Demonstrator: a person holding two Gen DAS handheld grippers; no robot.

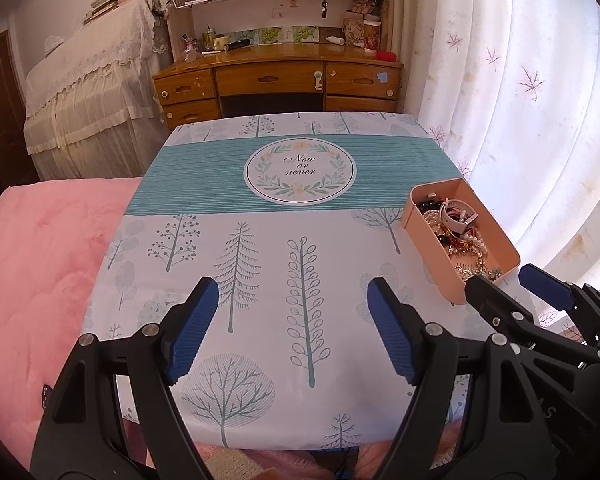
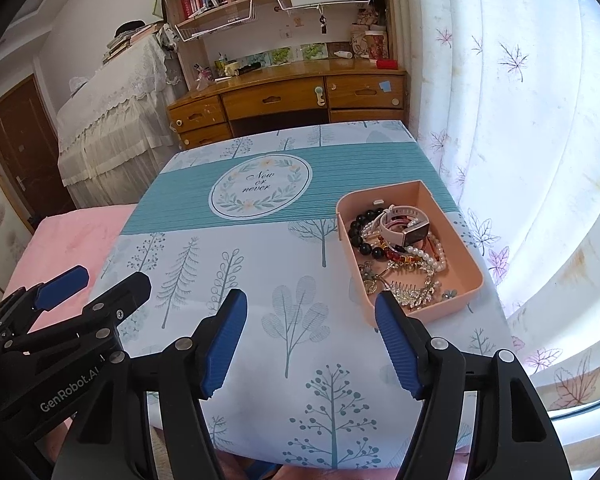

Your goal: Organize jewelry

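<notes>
A pink tray [image 2: 460,236] stands on the table's right side, also in the left wrist view [image 1: 496,240]. It holds a pile of jewelry: a pink-strapped watch [image 2: 410,226], a black bead bracelet [image 2: 358,234], pearl strands [image 2: 430,256] and a gold hair comb [image 2: 414,294]. My left gripper [image 1: 290,292] is open and empty over the table's near middle; it also shows in the right wrist view [image 2: 96,280]. My right gripper [image 2: 310,300] is open and empty, its right fingertip near the tray's front corner; it also shows in the left wrist view [image 1: 504,276].
The table has a tree-print cloth [image 1: 268,248] with a teal band and a round "Now or never" emblem [image 1: 300,169]. A pink bed [image 1: 40,260] lies to the left. A white curtain [image 2: 540,140] hangs on the right. A wooden desk [image 1: 278,80] stands behind.
</notes>
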